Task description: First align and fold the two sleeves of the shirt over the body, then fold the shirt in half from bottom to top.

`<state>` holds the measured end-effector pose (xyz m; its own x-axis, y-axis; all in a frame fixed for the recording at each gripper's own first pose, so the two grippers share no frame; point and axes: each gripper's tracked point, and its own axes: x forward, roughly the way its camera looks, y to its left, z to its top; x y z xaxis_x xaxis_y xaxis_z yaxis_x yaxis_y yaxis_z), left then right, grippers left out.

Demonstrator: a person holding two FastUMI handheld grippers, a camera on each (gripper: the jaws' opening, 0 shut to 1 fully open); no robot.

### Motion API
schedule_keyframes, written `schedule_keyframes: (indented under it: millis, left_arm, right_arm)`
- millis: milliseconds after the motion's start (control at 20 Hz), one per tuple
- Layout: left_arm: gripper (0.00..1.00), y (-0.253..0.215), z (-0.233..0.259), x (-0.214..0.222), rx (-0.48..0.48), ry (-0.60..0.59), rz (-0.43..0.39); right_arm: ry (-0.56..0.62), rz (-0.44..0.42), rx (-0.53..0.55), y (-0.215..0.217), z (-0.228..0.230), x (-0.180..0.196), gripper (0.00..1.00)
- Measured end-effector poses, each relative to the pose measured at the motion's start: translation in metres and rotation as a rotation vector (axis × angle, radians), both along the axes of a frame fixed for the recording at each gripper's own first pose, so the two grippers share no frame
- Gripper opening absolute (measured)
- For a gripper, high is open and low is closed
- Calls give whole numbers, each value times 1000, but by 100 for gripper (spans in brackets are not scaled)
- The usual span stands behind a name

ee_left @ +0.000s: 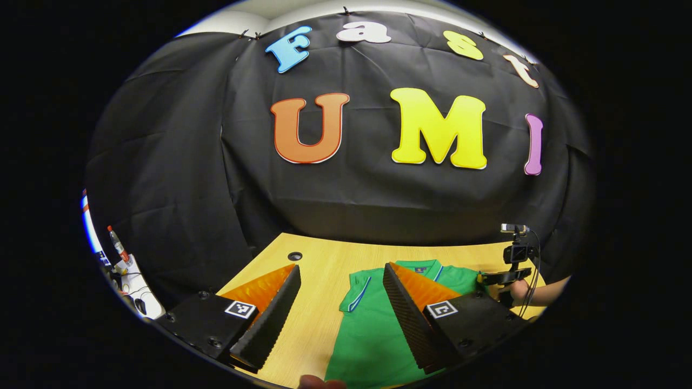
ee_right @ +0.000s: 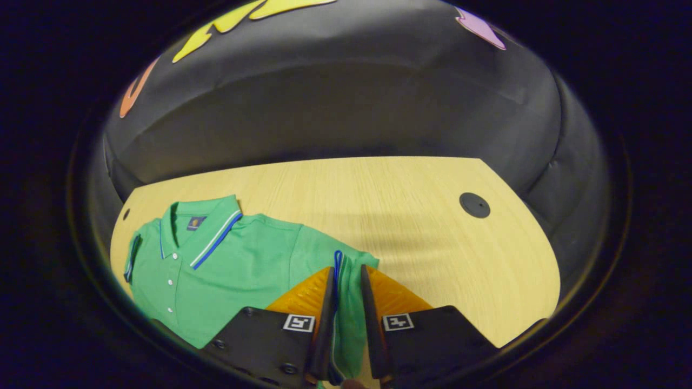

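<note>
we see a green polo shirt [ee_right: 232, 265] lying flat, front up, on the light wooden table [ee_right: 432, 227]. its collar [ee_right: 208, 232] has white and blue stripes along the edge, and a row of small white buttons runs down the placket. one short sleeve [ee_right: 346, 281], trimmed in blue at the cuff, sits bunched between two fingers. in the left gripper view the shirt [ee_left: 373, 335] stretches away with its collar at the far end.
</note>
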<state>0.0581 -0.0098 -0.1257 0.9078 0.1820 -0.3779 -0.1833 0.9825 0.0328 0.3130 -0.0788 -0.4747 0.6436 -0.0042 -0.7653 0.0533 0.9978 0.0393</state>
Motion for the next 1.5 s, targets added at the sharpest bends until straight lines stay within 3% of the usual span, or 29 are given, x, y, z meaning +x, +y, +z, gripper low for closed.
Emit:
schedule_keyframes:
  millis: [100,150,300,350,700,1050,1500]
  left_arm:
    - [99,1,0,0,-2,1,2]
    - [99,1,0,-1,-1,1,4]
    - [98,2,-1,-1,-4,-2,12]
    - [98,2,-1,-1,-6,-1,14]
    - [99,5,-4,-4,-34,-11,21]
    - [99,27,-6,-23,-68,-27,69]
    - [99,77,-9,-55,-51,-8,148]
  right_arm:
    - [-1,-1,-4,-6,2,-3,31]
    - [20,-13,11,-4,8,-5,3]
    - [28,-35,90,3,10,-8,7]
    - [11,-46,112,3,19,-8,3]
    - [-66,-21,143,20,73,0,3]
    - [-109,36,205,93,120,4,2]
    - [-33,119,168,185,81,-11,0]
